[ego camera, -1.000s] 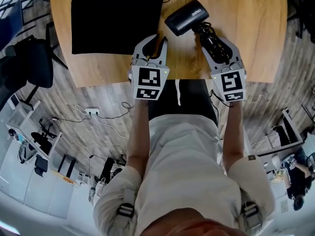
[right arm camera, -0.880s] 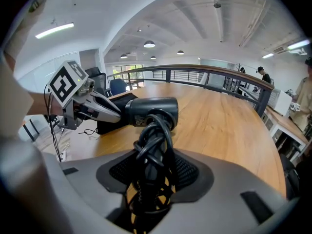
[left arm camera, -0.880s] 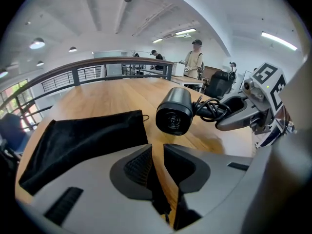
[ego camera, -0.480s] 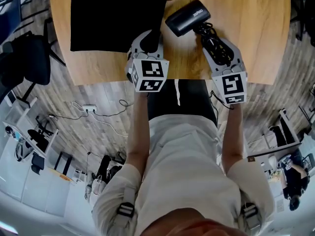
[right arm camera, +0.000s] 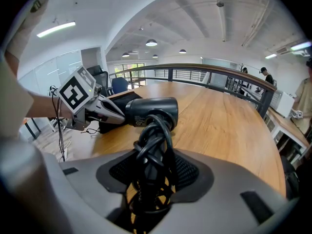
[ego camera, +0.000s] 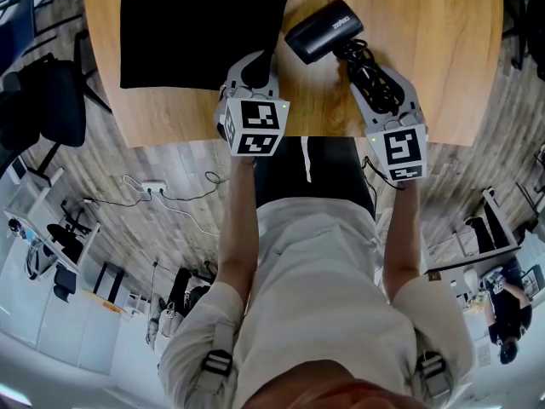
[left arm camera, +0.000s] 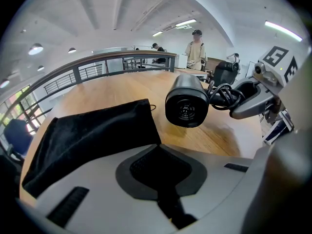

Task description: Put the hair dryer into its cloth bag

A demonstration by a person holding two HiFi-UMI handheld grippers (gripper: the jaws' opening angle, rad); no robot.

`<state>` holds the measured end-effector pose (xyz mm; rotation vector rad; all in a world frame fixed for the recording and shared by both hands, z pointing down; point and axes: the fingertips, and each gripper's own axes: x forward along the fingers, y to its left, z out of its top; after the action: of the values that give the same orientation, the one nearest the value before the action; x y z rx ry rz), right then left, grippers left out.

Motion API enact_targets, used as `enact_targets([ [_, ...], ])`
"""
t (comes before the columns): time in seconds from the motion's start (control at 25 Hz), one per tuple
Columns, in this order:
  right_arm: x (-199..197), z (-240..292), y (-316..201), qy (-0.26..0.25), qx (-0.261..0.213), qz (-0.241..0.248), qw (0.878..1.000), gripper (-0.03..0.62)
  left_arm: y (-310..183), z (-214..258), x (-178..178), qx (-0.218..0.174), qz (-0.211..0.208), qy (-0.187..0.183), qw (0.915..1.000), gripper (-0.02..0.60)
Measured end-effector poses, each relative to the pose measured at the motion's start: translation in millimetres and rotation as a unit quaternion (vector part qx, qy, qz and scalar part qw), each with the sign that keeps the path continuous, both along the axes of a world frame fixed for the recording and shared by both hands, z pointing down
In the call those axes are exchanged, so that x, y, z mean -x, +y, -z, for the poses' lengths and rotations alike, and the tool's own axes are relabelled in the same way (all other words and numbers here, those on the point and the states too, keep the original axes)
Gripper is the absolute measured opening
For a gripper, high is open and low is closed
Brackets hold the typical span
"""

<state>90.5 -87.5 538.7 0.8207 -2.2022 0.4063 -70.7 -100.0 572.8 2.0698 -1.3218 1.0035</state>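
Observation:
A black cloth bag (ego camera: 196, 32) (left arm camera: 92, 135) lies flat on the wooden table (ego camera: 443, 49), with its drawstring end to the right. The black hair dryer (ego camera: 322, 31) (left arm camera: 186, 101) (right arm camera: 151, 111) hovers just right of the bag, barrel aimed at it. My right gripper (ego camera: 375, 71) (right arm camera: 155, 152) is shut on the dryer's handle, which has the cord wound round it. The left gripper (ego camera: 255, 60) (left arm camera: 157, 152) sits over the bag's near right corner. Its jaws stand apart with black fabric showing between them. I cannot see the pads pressing on the cloth.
The table's near edge (ego camera: 341, 139) runs just under both grippers. A dark office chair (ego camera: 51, 109) stands left of the table, and cables (ego camera: 162, 196) lie on the floor. A railing (left arm camera: 97, 65) and a few people (left arm camera: 195, 50) are far behind.
The left gripper has moved forward and down onto the bag's near right corner, and its marker cube has tilted. The right gripper and hair dryer have stayed put.

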Motion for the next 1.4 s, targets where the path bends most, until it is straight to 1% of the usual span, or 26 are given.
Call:
enact_targets([
  [0.08,0,0,1,0.0,0.0,0.001,1.0,0.212,0,2,1,-0.001,0.002,0.01,1.0,0.029],
  [0.28,0,1,2,0.001,-0.001,0.004,1.0,0.212,1,1,-1,0.0,-0.005,0.005,1.0,0.032],
  [0.4,1,3,0,0.001,-0.002,0.003,1.0,0.212,-1,3,-1,-0.004,0.003,0.012,0.9999,0.076],
  [0.48,0,3,1,0.001,-0.002,0.003,1.0,0.212,-1,2,1,-0.003,0.007,0.006,1.0,0.077],
  [0.52,-1,3,2,0.001,-0.002,0.002,1.0,0.212,-1,1,2,-0.002,0.007,0.002,1.0,0.074],
  [0.6,-2,2,3,0.001,-0.002,0.002,1.0,0.212,-1,-1,1,0.0,0.003,-0.006,1.0,0.031],
  [0.72,-5,2,4,0.001,-0.001,0.001,1.0,0.212,-1,1,0,0.0,0.002,-0.002,1.0,0.025],
  [0.96,-8,5,6,0.001,-0.001,0.002,1.0,0.212,-2,21,6,-0.013,0.023,0.018,0.9995,0.023],
  [1.4,6,5,15,-0.004,0.009,0.022,1.0,0.212,-4,47,18,-0.032,0.038,0.032,0.9982,0.023],
])
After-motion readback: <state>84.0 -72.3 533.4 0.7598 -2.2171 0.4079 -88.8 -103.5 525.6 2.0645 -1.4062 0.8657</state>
